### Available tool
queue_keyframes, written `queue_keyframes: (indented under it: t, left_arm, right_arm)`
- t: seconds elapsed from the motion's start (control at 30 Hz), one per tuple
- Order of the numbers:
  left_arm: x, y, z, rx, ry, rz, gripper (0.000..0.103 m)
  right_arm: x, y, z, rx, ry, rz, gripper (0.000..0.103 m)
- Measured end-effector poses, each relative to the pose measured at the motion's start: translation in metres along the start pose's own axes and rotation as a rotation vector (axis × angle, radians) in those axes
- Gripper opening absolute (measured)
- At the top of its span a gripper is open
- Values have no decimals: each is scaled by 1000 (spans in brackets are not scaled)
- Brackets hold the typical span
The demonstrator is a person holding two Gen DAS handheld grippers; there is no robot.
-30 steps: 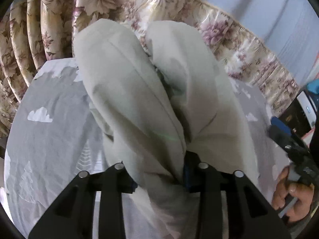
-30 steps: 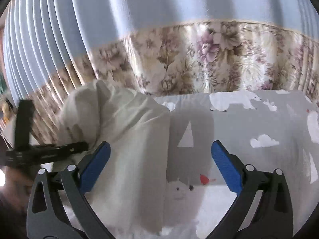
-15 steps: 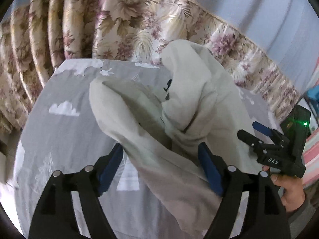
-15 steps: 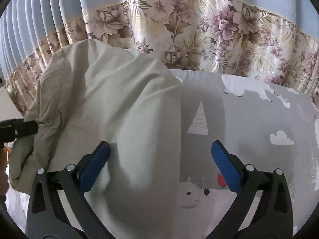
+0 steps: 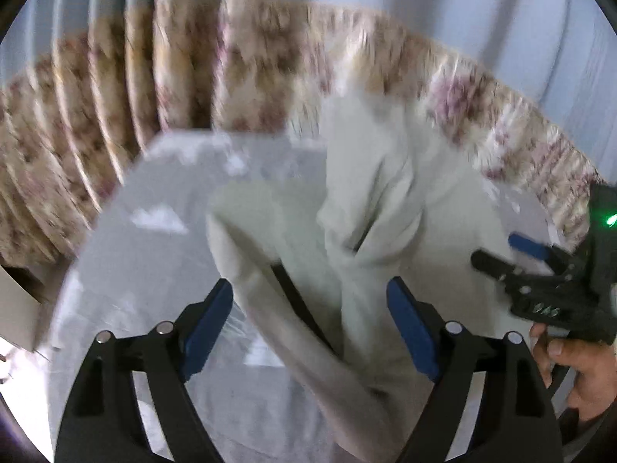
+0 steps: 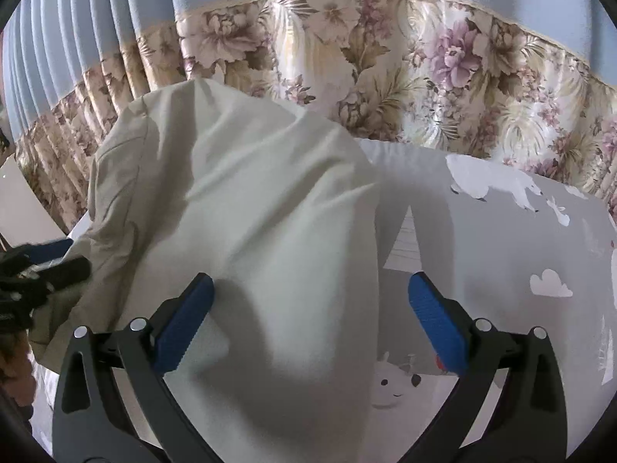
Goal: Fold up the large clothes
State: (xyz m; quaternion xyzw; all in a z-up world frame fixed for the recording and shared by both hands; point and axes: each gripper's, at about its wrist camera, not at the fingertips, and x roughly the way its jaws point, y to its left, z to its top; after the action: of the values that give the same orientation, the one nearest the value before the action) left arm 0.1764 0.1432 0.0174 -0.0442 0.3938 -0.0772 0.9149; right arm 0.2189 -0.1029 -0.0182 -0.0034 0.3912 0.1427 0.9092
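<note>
A large pale cream garment [image 5: 370, 239] lies bunched in a heap on the grey printed bed sheet [image 5: 162, 231]. In the left wrist view my left gripper [image 5: 310, 301] is open, with blue pads either side of a fold of the cloth, gripping nothing. The view is blurred by motion. My right gripper [image 5: 513, 254] shows at the right edge of that view, held in a hand. In the right wrist view my right gripper [image 6: 310, 297] is open over the garment [image 6: 239, 208], its right pad over bare sheet [image 6: 501, 231]. The left gripper [image 6: 42, 266] shows at the far left.
A floral curtain with a blue upper part [image 6: 385, 58] hangs behind the bed. The sheet has white clouds, bears and trees printed on it. A pale box or furniture edge [image 5: 15, 308] stands at the left of the bed.
My left gripper has let go of the garment and opened wide. The cloth has dropped onto the bed in a heap. The left view has swung and pulled back. The right gripper stays open.
</note>
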Motion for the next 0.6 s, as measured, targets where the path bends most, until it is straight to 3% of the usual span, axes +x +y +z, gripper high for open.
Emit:
queue_keyframes:
  t: [0.1, 0.2, 0.33, 0.47, 0.53, 0.6]
  left_arm:
    - [-37, -17, 17, 36, -91, 58, 83]
    - [-41, -35, 31, 53, -110, 88, 84]
    - [25, -40, 42, 28, -2, 183, 84]
    - [83, -11, 37, -37, 102, 280, 86]
    - [98, 16, 28, -132, 141, 243, 89]
    - [103, 24, 20, -130, 146, 245, 92]
  right_arm:
    - [-18, -4, 10, 10, -68, -10, 100]
    - [-24, -7, 25, 16, -99, -19, 100]
    - [6, -10, 42, 11, -31, -56, 100]
    - [50, -15, 43, -7, 79, -125, 100]
    - [64, -25, 42, 19, 114, -123, 100]
    - [71, -29, 39, 25, 132, -116, 100]
